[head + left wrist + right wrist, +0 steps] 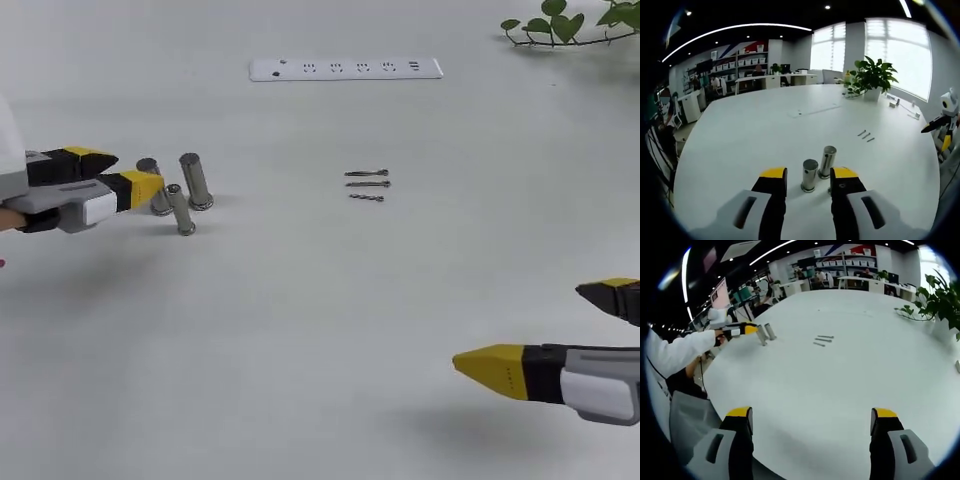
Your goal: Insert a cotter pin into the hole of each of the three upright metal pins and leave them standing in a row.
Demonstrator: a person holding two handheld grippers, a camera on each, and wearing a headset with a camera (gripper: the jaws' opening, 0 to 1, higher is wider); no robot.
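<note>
While the open left claw [809, 173] is by three shiny metal pins [193, 182] (right claw [811, 415] open too), grabbing one looks next.

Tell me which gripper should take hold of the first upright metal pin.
Left. The left gripper has its open fingers either side of one of the metal pins, with another standing just beyond. The right gripper hangs open over the table, far across from them.

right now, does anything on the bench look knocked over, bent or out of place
Nothing stands out. The three metal pins stand upright in a loose cluster by the left gripper, and the three cotter pins lie neatly side by side.
</note>
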